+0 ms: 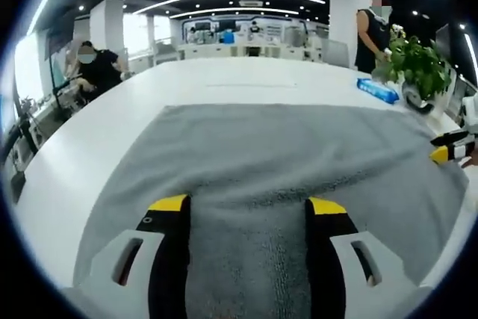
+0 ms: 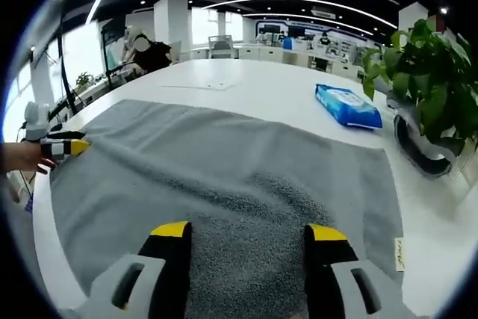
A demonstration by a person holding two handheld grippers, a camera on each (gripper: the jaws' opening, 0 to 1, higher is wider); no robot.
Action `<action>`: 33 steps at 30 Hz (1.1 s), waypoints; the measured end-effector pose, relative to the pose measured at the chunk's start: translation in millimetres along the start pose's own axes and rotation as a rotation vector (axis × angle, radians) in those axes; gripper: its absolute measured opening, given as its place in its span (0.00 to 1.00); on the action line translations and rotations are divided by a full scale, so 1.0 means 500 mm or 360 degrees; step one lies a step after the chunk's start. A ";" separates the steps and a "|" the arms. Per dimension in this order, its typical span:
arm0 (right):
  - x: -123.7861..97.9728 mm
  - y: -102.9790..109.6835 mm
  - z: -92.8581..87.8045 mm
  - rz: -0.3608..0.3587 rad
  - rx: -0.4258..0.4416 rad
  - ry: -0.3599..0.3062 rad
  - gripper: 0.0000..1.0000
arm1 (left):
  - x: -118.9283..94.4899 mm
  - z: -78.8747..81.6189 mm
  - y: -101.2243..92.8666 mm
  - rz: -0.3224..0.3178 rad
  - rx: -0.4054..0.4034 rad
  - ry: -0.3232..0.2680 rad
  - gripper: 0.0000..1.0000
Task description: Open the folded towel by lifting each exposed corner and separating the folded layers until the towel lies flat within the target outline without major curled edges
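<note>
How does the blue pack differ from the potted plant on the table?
The blue pack is flat and lies low on the white table; the potted plant stands taller, its green leaves rising above its pot. In the right gripper view the pack sits beyond the grey towel's far right corner, while the plant is nearer the camera, off the towel's right edge. Both rest on the bare table, off the towel.

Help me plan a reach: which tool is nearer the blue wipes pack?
Right. The right tool sits at the towel edge on the side of the blue wipes pack; the left tool sits at the towel's opposite end.
</note>
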State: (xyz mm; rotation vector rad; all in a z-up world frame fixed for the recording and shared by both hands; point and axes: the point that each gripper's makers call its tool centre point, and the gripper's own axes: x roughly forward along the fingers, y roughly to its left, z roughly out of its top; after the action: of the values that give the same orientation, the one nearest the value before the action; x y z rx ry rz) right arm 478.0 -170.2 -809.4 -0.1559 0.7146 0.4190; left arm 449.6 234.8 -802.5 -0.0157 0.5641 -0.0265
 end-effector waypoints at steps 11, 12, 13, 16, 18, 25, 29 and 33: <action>-0.030 0.031 -0.018 0.0082 -0.0018 -0.0058 0.86 | -0.022 -0.015 -0.010 -0.0108 0.0062 0.0090 0.62; -0.040 0.031 -0.012 0.0079 -0.0003 -0.0087 0.86 | -0.027 -0.012 -0.012 -0.0117 0.0065 0.0109 0.61; -0.043 0.031 -0.006 0.0075 0.0007 -0.0115 0.86 | -0.029 -0.012 -0.011 -0.0118 0.0062 0.0114 0.59; -0.077 0.033 0.012 0.0059 0.0063 -0.0201 0.87 | -0.041 -0.014 0.000 -0.0116 0.0047 0.0096 0.55; -0.093 0.034 0.014 0.0047 0.0073 -0.0230 0.89 | -0.053 0.006 -0.008 -0.0154 0.0004 -0.0042 0.57; -0.160 0.074 0.033 0.0097 0.0163 -0.0399 0.90 | -0.118 0.022 -0.031 -0.0205 -0.0034 -0.0092 0.67; -0.192 0.094 0.056 0.0114 0.0266 -0.0530 0.92 | -0.171 0.063 -0.041 -0.0222 -0.0043 -0.0237 0.74; -0.220 0.110 0.068 0.0088 0.0358 -0.0617 0.93 | -0.218 0.079 -0.055 -0.0254 -0.0025 -0.0312 0.80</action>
State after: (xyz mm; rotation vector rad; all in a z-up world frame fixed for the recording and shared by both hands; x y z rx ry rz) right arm 400.5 -145.8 -710.7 0.1551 0.3801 0.4034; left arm 378.1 210.6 -710.4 -0.0777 0.3661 -0.1739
